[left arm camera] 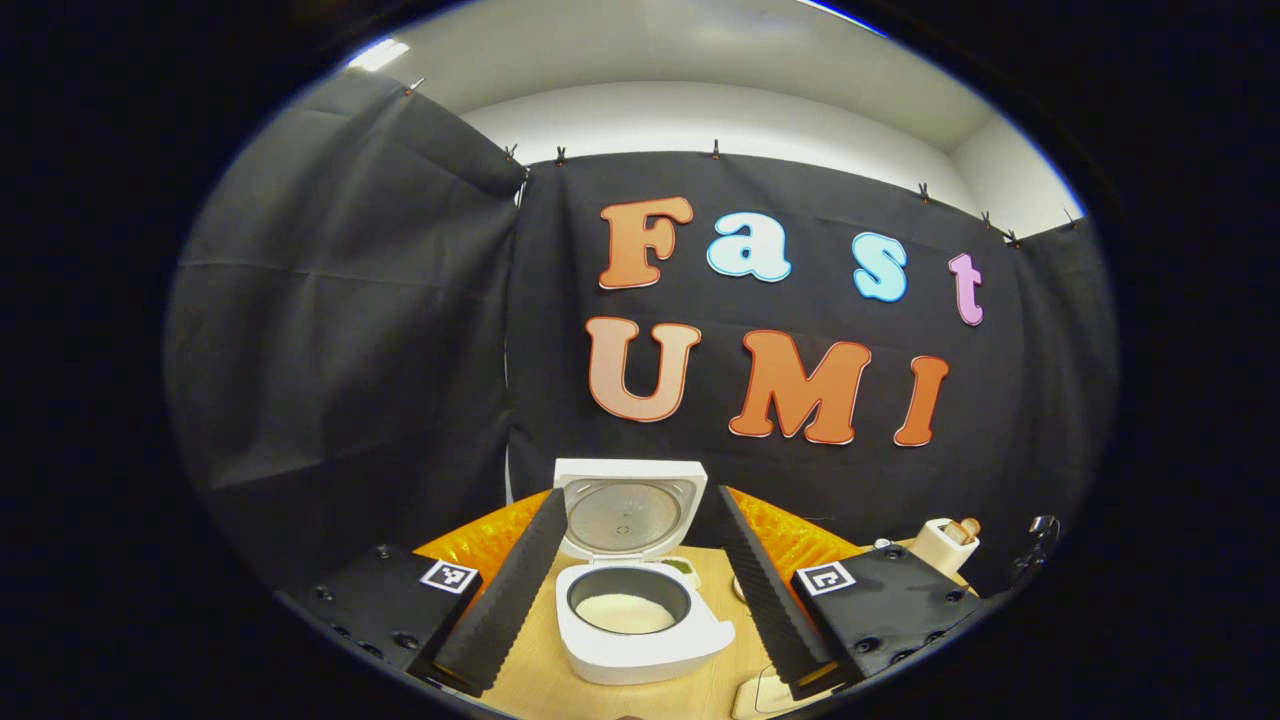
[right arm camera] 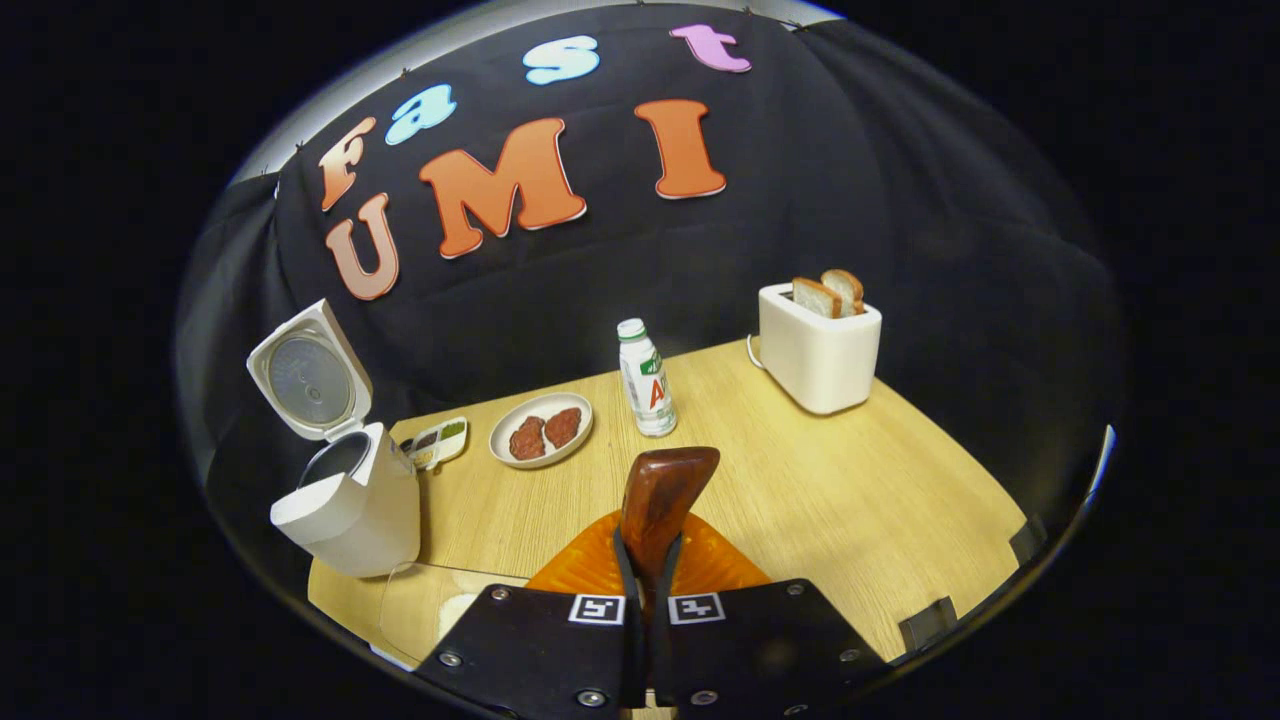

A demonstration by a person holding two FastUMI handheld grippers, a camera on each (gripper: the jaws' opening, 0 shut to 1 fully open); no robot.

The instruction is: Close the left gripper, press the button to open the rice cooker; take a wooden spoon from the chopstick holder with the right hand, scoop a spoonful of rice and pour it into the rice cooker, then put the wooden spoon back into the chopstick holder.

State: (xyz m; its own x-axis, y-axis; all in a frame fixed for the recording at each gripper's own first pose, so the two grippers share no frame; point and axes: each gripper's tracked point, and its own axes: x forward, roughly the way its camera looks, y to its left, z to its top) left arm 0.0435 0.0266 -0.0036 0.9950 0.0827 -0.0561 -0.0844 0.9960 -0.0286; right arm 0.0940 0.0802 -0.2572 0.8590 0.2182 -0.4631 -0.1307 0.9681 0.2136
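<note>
The wooden spoon (right arm camera: 662, 500) is clamped between the right gripper (right arm camera: 648, 590) fingers, bowl tipped up above the table (right arm camera: 850, 480), right of the rice cooker (right arm camera: 345, 490), whose lid stands open. White rice lies in the pot (left arm camera: 627, 610); I judge only returning the spoon remains. The left gripper (left arm camera: 630, 600) hovers before the cooker, fingers spread wide

Little can be read. Ahead of the right tongs (right arm camera: 648, 560), a bottle (right arm camera: 648, 380) on the tabletop (right arm camera: 850, 480) carries a label with a large red "A"; the rest is too small. Square black-and-white coded markers (right arm camera: 597, 609) sit on both tongs' bodies, without legible text.
</note>
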